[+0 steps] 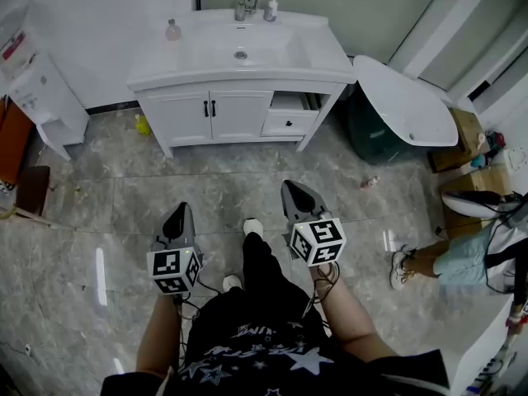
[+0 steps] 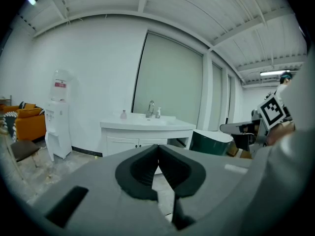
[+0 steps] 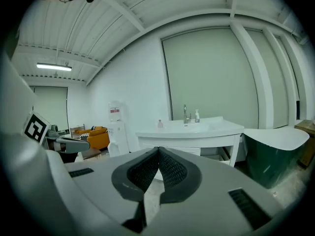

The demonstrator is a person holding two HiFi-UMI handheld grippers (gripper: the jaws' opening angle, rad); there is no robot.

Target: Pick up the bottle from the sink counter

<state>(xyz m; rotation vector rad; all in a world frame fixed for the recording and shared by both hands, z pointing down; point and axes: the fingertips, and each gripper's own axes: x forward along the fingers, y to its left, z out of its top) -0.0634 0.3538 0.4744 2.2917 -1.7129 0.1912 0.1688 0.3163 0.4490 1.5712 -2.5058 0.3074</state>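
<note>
The left tongs (image 1: 177, 211) and right tongs (image 1: 291, 188) were both clenched on nothing, well short of the sink bench (image 1: 318, 56) ahead, where one small bottle (image 1: 172, 30) and one pump bottle (image 1: 271, 8) stood apart.

Bare tiled floor (image 1: 190, 192) gives a free approach to the near side of the worktop (image 1: 318, 56). Around the bottle (image 1: 172, 30) at its left the worktop is bare; the tap (image 1: 245, 0) and dispenser (image 1: 271, 8) crowd the far middle. A pulled-out drawer (image 1: 290, 110) juts out low on the right
</note>
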